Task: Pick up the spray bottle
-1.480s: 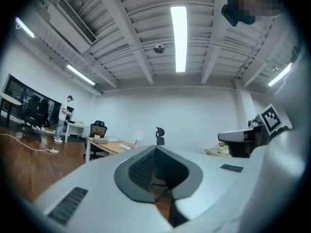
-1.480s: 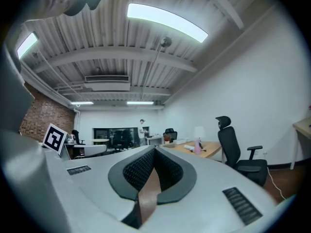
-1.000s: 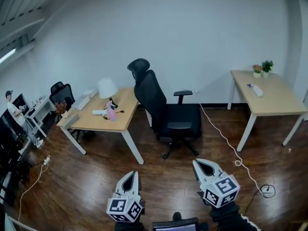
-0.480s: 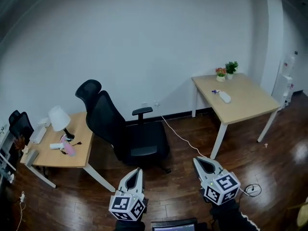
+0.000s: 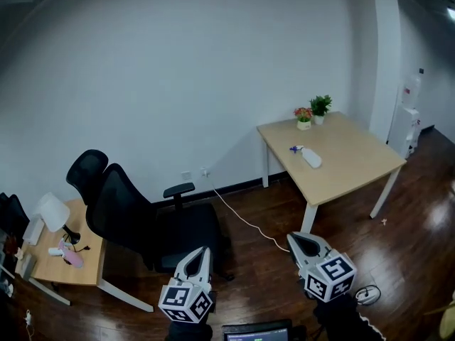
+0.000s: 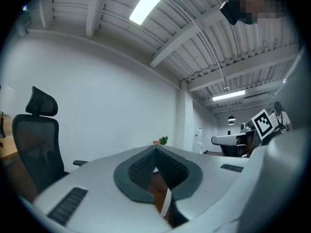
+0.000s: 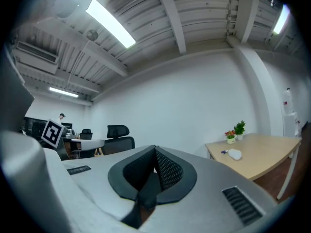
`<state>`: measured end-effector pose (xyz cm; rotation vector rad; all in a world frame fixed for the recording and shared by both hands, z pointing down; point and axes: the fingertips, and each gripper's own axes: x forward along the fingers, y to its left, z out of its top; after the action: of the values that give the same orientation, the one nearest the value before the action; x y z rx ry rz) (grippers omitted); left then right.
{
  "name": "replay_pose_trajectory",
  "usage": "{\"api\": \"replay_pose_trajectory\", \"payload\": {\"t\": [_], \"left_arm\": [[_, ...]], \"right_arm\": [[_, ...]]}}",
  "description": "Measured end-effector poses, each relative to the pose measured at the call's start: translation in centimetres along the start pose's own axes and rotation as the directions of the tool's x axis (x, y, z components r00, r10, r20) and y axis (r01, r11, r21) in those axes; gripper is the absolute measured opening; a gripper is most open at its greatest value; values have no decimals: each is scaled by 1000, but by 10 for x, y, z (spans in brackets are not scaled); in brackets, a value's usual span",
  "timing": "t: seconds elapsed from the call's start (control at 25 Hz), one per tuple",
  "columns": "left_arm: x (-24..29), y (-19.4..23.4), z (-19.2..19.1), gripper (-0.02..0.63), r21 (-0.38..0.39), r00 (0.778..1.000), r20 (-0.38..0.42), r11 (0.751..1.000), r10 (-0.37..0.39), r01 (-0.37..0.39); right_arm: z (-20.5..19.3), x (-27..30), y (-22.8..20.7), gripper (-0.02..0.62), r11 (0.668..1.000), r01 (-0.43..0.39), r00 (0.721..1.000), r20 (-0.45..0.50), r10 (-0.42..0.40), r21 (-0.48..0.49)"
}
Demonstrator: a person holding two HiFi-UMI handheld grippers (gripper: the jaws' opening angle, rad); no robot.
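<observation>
Left gripper (image 5: 200, 251) and right gripper (image 5: 294, 239) are both closed, empty; arriving unopened could knock the distant white plastic spray bottle (image 5: 310, 158) aside.

The room has a big plain white wall (image 5: 178, 84) and a dark, shiny wood floor (image 5: 405, 240). A light wood worktop (image 5: 355, 172) on white legs stands by the wall at the right. Two small potted plants (image 5: 320, 105) sit at its back corner. A black office chair (image 5: 128, 215) with a headrest stands in the middle. To its left is a smaller wood desk (image 5: 75, 270) with a white lamp (image 5: 51, 210) on it. A white cable (image 5: 242, 219) runs across the floor. Long bright lights (image 7: 111, 22) hang under a white ribbed ceiling (image 7: 204, 8).
</observation>
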<state>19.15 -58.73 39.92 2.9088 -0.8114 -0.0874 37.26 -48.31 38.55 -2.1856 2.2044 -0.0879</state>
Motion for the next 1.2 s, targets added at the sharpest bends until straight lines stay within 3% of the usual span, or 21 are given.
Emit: {"api": "replay_pose_trajectory", "payload": {"t": [0.2,0.44,0.84,0.92,1.12,1.2], "left_arm": [[137,-4,1,6,8,998,-33,999,-48,48],[324,32,-3,6,19,993,-54,994,-103,104],[601,80,6,7,-6,953,-91,958,-287,288],[651,80,2,8,-8,948,-103,953,-302,303],[784,81,-7,8,-4,951,-107,956,-291,293],[833,76,-10,8,-25,953,-121,961,-278,277]], "right_arm": [[14,65,-117,2,999,39,999,-3,-39,-1],[10,180,-250,2,995,95,995,-23,-95,-7],[38,368,-440,2,978,208,976,-64,-207,11],[39,395,-481,46,977,213,974,-83,-211,8],[33,461,-596,56,980,197,972,-132,-195,5],[31,484,-643,186,986,167,971,-174,-161,21]]}}
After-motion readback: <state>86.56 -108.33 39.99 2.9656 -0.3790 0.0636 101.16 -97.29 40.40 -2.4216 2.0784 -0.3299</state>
